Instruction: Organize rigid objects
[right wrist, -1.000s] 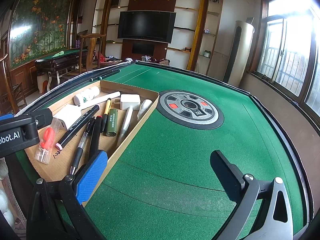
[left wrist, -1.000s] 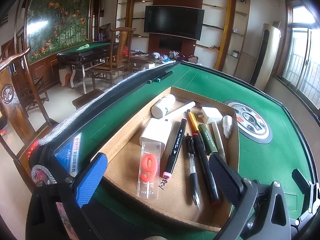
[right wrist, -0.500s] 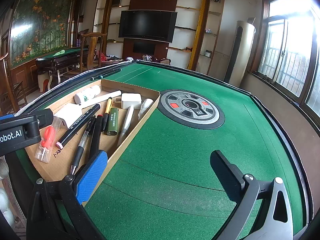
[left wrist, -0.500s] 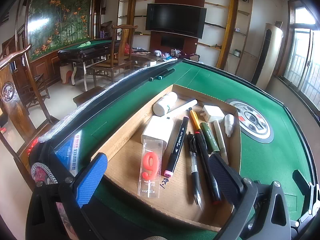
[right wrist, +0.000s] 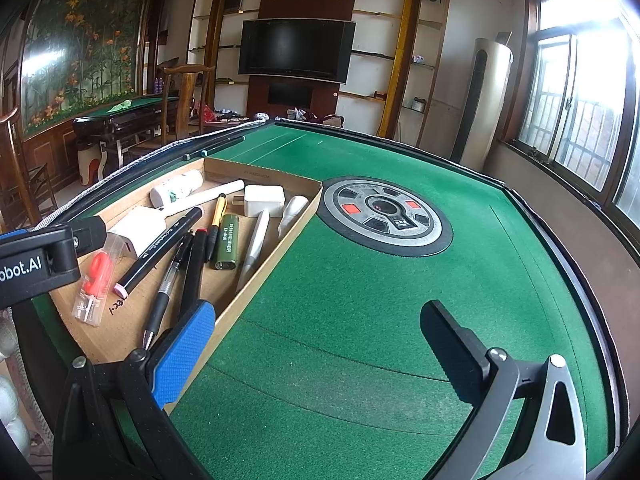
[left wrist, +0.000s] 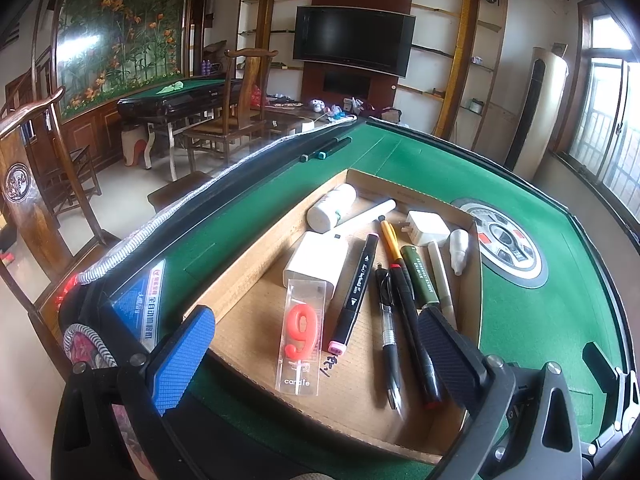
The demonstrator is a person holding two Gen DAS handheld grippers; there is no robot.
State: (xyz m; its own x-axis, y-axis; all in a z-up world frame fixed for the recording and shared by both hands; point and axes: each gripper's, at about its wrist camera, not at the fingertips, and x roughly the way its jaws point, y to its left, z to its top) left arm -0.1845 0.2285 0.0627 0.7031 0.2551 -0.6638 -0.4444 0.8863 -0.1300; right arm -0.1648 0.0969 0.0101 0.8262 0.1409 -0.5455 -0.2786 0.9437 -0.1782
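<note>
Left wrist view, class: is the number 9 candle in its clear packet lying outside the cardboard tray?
No, the candle packet lies on the floor of the cardboard tray, beside the black marker.

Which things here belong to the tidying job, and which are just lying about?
Job: cardboard tray; candle; marker; pens; green battery; white charger; white bottle; left gripper, right gripper, both open.

Lying about: two markers on the felt outside the tray; centre dial; TV; chairs.
</note>
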